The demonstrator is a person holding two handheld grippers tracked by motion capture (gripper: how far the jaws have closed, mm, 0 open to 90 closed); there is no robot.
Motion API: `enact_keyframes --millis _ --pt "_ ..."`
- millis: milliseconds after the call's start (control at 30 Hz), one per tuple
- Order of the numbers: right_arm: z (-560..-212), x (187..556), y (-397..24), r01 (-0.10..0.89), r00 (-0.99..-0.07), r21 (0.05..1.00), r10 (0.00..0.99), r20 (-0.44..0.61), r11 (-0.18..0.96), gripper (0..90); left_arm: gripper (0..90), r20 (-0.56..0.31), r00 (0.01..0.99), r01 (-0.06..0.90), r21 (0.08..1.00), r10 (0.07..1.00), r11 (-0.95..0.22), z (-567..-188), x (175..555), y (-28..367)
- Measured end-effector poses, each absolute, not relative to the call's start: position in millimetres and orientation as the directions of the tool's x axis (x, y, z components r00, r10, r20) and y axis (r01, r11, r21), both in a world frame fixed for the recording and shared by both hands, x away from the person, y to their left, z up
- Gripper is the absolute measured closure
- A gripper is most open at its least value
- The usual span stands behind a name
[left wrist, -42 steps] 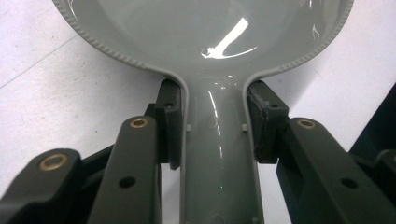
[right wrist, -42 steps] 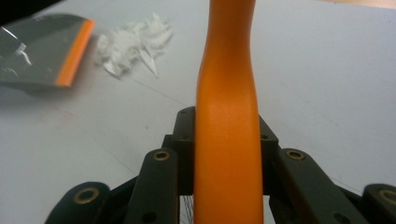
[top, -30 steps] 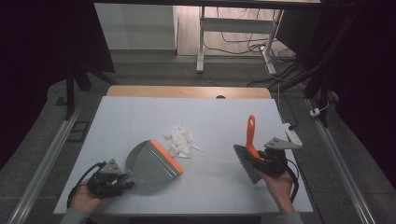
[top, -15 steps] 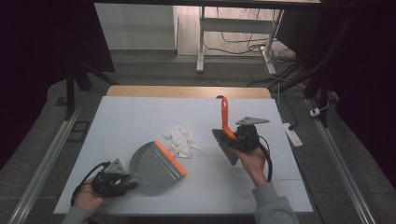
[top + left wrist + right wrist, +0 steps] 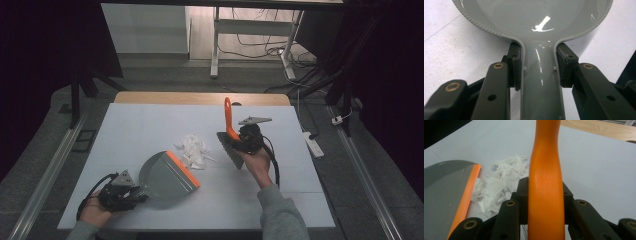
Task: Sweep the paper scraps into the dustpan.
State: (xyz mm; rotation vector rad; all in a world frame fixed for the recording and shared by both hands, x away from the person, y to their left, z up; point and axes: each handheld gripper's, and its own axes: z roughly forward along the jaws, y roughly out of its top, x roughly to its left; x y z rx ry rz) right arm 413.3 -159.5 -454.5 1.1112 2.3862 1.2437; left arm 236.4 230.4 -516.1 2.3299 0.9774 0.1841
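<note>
Grey plastic fills my left gripper (image 5: 131,192), whose jaws are clamped on the handle of the dustpan (image 5: 167,175); the pan lies flat on the desk (image 5: 150,130) with its orange lip just beside the heap of shredded white paper (image 5: 194,149). My right gripper (image 5: 239,142) has its jaws closed tight round the orange handle of the hand brush (image 5: 229,132), which stands upright on the far side of the paper from the dustpan, bristles down near the heap.
</note>
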Motion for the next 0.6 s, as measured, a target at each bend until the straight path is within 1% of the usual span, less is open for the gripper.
enact_keyframes --millis 167,500,600 --pt "-459 427 -146 0.542 -0.678 0.766 0.718 0.154 0.347 71.2 61.3 -0.105 0.716 0.609 0.579 0.691 -0.543 -517 237 230" --pt "-472 445 -115 0.551 -0.686 0.734 0.716 0.127 0.398 71.2 61.3 -0.109 0.721 0.605 0.579 0.684 -0.546 -517 236 231" --pt "-472 448 -109 0.543 -0.688 0.726 0.719 0.097 0.422 71.2 61.3 -0.111 0.721 0.605 0.580 0.684 -0.545 -517 237 230"
